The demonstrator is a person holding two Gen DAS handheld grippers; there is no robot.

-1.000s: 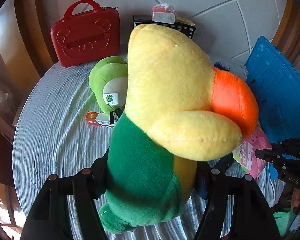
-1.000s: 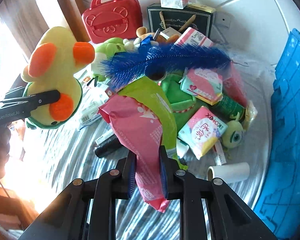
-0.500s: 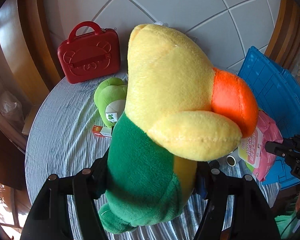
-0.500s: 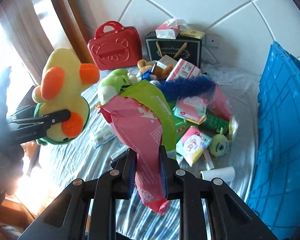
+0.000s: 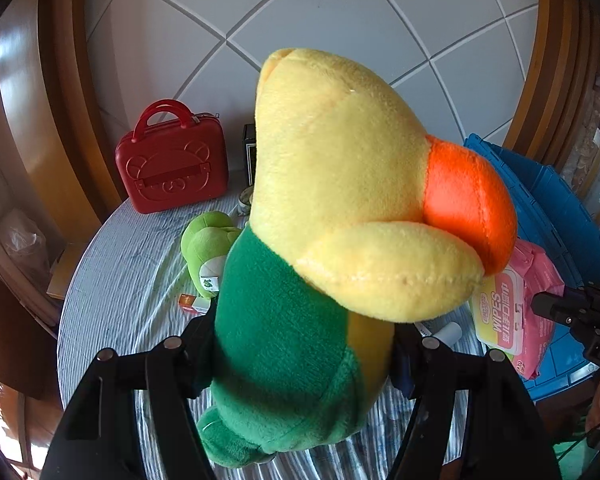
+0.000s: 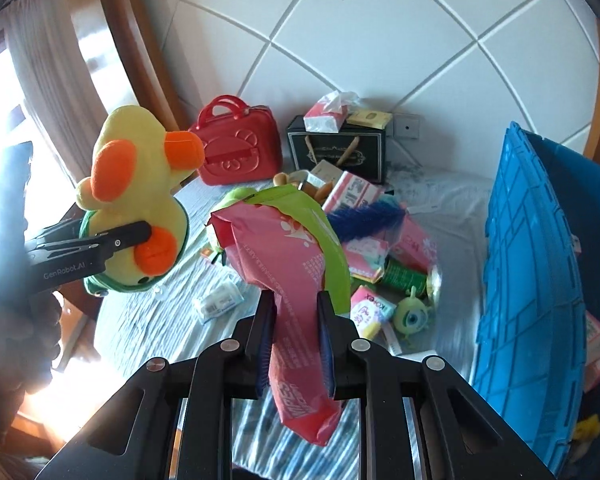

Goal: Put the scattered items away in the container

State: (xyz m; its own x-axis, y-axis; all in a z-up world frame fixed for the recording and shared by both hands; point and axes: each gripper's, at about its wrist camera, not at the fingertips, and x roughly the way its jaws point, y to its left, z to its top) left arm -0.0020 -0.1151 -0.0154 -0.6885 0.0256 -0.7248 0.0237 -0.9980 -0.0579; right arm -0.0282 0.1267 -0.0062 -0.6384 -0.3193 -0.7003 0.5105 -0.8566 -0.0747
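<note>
My left gripper (image 5: 304,344) is shut on a yellow plush duck (image 5: 340,200) with an orange beak and green body, held high above the table; it also shows in the right wrist view (image 6: 136,196). My right gripper (image 6: 294,320) is shut on a pink and green wipes pack (image 6: 288,280), which also shows in the left wrist view (image 5: 512,308). The blue crate (image 6: 540,280) stands at the right, its wall close to the right gripper. A pile of scattered items (image 6: 380,248) lies on the striped tablecloth (image 6: 160,312).
A red bear case (image 6: 240,148) and a black gift bag (image 6: 340,152) with a tissue pack stand at the back by the tiled wall. A green plush (image 5: 208,248) and a small orange box (image 5: 192,304) lie left of the pile. The table edge is on the left.
Both grippers have risen and pulled back with their loads. The table looks farther away and more of the wall shows. The blue crate stands more upright at the right.
</note>
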